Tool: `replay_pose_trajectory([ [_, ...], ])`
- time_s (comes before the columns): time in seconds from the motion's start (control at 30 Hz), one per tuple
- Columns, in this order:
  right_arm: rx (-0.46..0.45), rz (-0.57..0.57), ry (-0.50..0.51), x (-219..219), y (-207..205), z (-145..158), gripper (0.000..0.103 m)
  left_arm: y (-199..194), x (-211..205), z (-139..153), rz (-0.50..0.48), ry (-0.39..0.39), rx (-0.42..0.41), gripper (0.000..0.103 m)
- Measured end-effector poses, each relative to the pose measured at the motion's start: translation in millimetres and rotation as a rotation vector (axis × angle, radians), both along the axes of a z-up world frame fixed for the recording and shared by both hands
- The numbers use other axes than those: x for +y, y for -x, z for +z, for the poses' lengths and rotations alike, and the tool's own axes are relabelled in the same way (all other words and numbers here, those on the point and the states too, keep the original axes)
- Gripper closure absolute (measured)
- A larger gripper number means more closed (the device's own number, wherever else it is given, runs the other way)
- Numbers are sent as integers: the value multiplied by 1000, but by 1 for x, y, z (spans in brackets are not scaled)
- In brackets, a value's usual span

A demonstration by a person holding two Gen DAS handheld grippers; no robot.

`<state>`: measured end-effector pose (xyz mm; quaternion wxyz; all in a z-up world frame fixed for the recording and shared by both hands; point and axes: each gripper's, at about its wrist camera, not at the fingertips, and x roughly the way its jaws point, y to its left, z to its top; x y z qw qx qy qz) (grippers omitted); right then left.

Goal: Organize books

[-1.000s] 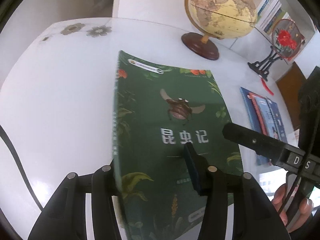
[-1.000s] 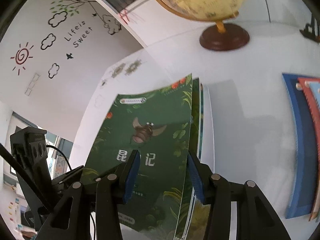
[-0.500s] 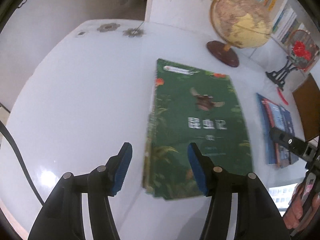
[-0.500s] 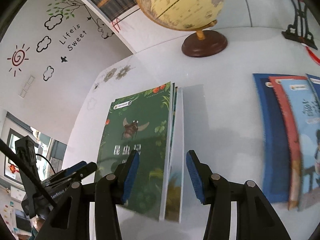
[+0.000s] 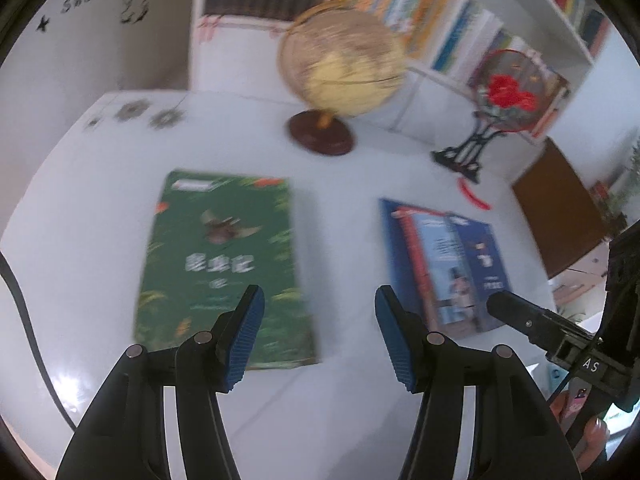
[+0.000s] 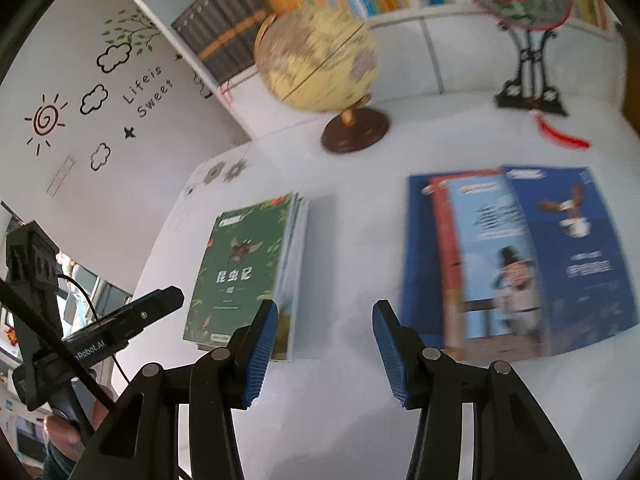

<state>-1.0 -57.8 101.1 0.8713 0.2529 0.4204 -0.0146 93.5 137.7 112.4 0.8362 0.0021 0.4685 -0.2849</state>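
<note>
Green book [image 5: 224,268] lies flat on the white table [image 5: 80,208], cover up, long axis running away from the camera toward the globe [image 5: 340,68]; it tops a small stack in the right view; the blue books [image 6: 520,260] sit fanned to its right, well apart; left gripper [image 5: 318,336] is spread wide, holding nothing; right gripper [image 6: 324,352] likewise gapes, clear of both piles.
</note>
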Motion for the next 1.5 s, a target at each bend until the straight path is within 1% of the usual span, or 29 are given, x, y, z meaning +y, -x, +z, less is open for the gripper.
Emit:
replay_pose_trajectory([
  [0.13, -33, -37, 7, -29, 24, 19, 54, 16, -35, 20, -43, 26, -24, 48],
  [0.2, -48, -61, 10, -47, 37, 29, 53, 25, -54, 27, -66, 34, -35, 44],
  [0.27, -67, -82, 15, -62, 48, 38, 52, 33, -69, 31, -80, 42, -44, 40],
  [0.37, -89, -114, 16, -87, 63, 48, 51, 45, -95, 33, -111, 47, -47, 40],
  [0.5, -99, -158, 26, -121, 82, 53, 51, 58, -129, 32, -141, 45, -48, 40],
  [0.67, -81, -201, 41, -161, 99, 46, 51, 68, -166, 25, -163, 25, -45, 40],
  [0.8, -63, -227, 50, -190, 106, 36, 51, 70, -194, 12, -174, 15, -23, 40],
  [0.93, -32, -252, 40, -218, 106, 17, 51, 68, -222, -7, -189, 2, 5, 40],
  [1.07, 9, -274, 5, -245, 102, -11, 51, 62, -245, -32, -191, -40, 23, 40],
  [1.13, 36, -289, -13, -257, 98, -26, 51, 57, -253, -46, -189, -65, 45, 40],
  [1.2, 69, -301, -37, -268, 93, -44, 51, 55, -258, -55, -192, -63, 64, 40],
  [1.37, 111, -297, -55, -280, 82, -68, 51, 52, -274, -79, -198, -98, 88, 40],
  [1.5, 129, -276, -42, -284, 71, -84, 51, 48, -286, -99, -209, -100, 137, 40],
])
